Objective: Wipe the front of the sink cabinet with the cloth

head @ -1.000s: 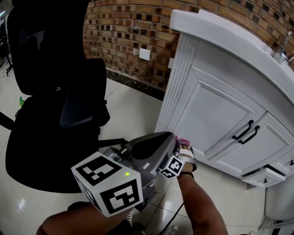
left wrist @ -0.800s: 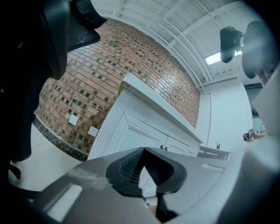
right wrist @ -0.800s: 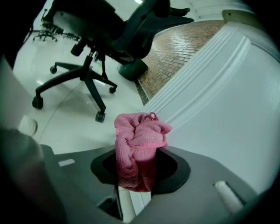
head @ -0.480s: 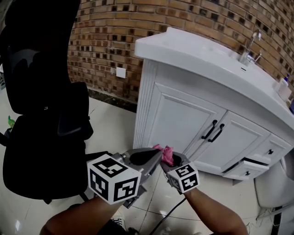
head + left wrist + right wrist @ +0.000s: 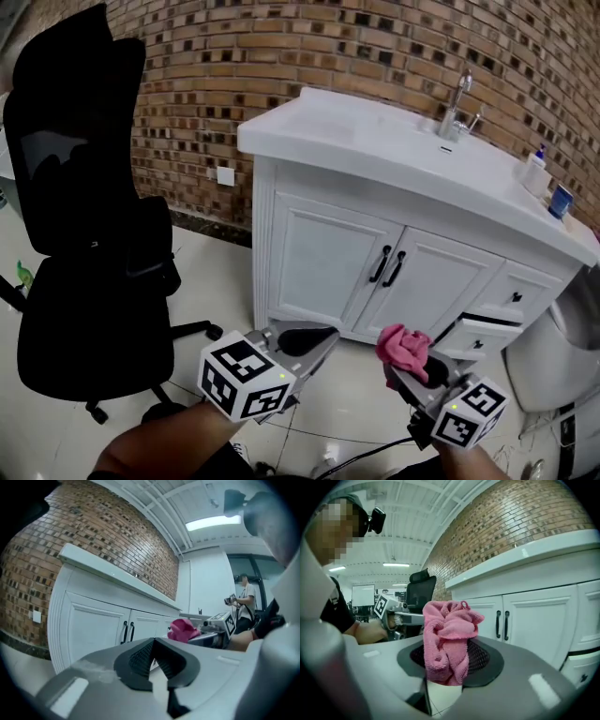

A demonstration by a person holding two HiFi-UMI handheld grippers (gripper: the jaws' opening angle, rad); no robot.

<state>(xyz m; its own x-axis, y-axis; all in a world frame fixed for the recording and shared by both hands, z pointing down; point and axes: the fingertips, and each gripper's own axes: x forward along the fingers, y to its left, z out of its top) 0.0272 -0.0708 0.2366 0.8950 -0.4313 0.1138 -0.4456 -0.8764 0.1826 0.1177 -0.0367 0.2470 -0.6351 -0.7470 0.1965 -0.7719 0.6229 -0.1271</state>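
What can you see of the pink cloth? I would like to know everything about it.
The cloth is pink and looks like soft terry fabric, with a small loop at its top edge. It is crumpled into a bunch, not spread out. The right gripper holds it with its jaws shut on it; most of the cloth stands above the pads and a short end hangs below. It is in the air in front of the cabinet, apart from it, and touches only the gripper.

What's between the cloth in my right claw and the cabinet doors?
Nothing solid: the head view shows only bare floor tile between the pink cloth in the right claw and the cabinet doors. A part-open drawer sits just right.
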